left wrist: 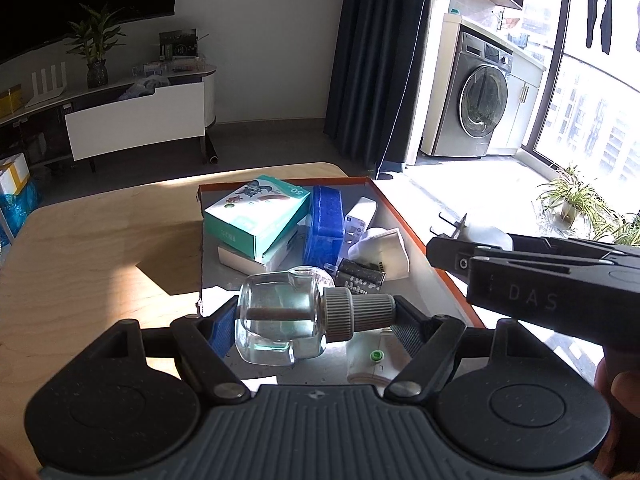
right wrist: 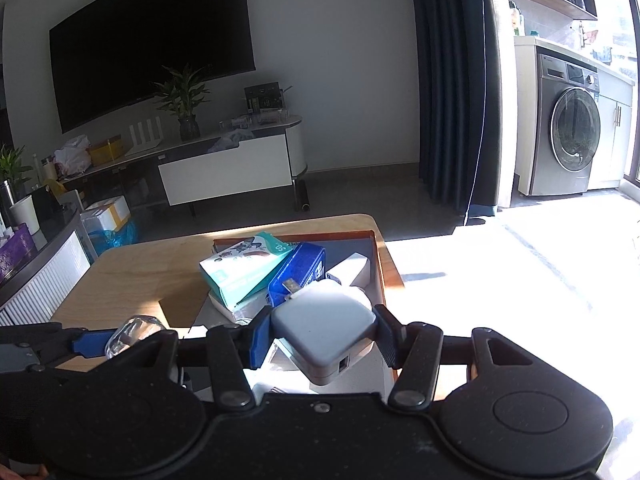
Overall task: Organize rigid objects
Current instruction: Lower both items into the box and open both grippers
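— Holding anything in the left tool (left wrist: 314, 318)?
— Yes, it's clamped on a clear glass bottle (left wrist: 276, 320) with a grey ribbed cap, lying sideways over the near end of the orange-rimmed tray (left wrist: 404, 216)
— And the right tool (right wrist: 320, 338)?
— Gripping a white plug adapter (right wrist: 324, 330) above that tray on the tabletop (left wrist: 100, 240) — boxes piled beyond

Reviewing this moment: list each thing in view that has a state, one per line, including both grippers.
left gripper: shut on clear bottle
clear bottle: held sideways, grey cap on
right gripper: shut on white adapter
white adapter: held above the tray
tray: holds a loose pile
teal box: closed, tilted on the pile
blue box: lying in the tray
washing machine: door shut
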`<control>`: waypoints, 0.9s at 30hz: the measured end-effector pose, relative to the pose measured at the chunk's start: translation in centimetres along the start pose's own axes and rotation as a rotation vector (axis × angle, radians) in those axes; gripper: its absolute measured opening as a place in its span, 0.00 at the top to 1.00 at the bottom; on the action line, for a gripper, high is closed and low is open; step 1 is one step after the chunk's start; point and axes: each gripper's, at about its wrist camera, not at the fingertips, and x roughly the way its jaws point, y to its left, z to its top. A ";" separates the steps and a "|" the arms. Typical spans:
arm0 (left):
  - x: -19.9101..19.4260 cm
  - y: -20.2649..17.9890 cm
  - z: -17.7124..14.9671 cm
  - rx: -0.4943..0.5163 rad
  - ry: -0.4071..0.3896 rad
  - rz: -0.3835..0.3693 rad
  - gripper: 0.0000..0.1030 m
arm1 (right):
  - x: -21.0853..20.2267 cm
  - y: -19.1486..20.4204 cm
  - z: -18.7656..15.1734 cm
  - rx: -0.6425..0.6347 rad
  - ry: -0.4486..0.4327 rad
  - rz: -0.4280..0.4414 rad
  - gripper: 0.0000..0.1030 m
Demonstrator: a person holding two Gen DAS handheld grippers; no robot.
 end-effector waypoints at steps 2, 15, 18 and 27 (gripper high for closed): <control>0.2 0.1 0.0 -0.002 0.004 -0.002 0.23 | 0.5 0.0 0.1 -0.003 0.008 0.001 0.37; 1.9 0.6 0.0 -0.017 0.038 -0.012 0.23 | 3.5 0.1 0.2 -0.008 0.053 0.011 0.37; 2.1 0.7 -0.2 -0.022 0.048 -0.014 0.23 | 3.7 0.2 0.3 -0.001 0.040 0.029 0.35; 2.2 1.4 -1.1 -0.042 0.076 -0.017 0.23 | 2.9 -0.8 0.2 0.032 0.002 0.004 0.30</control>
